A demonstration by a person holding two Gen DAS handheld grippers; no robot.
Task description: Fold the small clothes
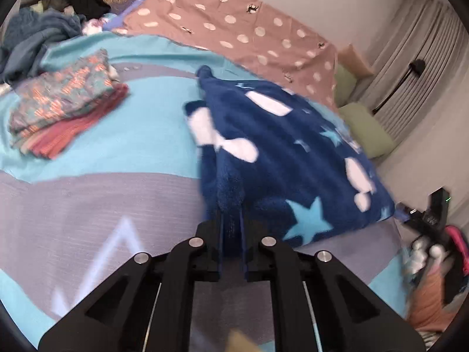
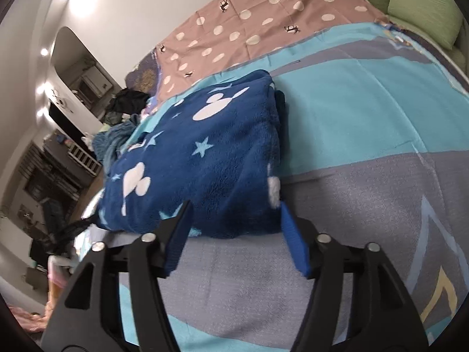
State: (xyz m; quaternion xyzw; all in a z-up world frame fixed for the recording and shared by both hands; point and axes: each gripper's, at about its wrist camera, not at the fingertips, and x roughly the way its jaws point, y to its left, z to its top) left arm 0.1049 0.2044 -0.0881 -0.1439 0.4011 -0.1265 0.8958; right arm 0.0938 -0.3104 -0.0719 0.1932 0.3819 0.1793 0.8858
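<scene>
Fleece garment [image 1: 281, 152], navy with stars and white blobs, sits half-folded on the bed [image 1: 102, 193], well apart from the folded stack [image 1: 61, 102].

Looks thick, plush and floppy, so I'd guess it's light but bulky, and thick edges pinch best. Left tongs [image 1: 231, 220] are clamped on a bunched edge of it; right tongs [image 2: 234, 228] are spread wide at its near edge, holding nothing.

no text, label, brand or number can be read in either view.
</scene>
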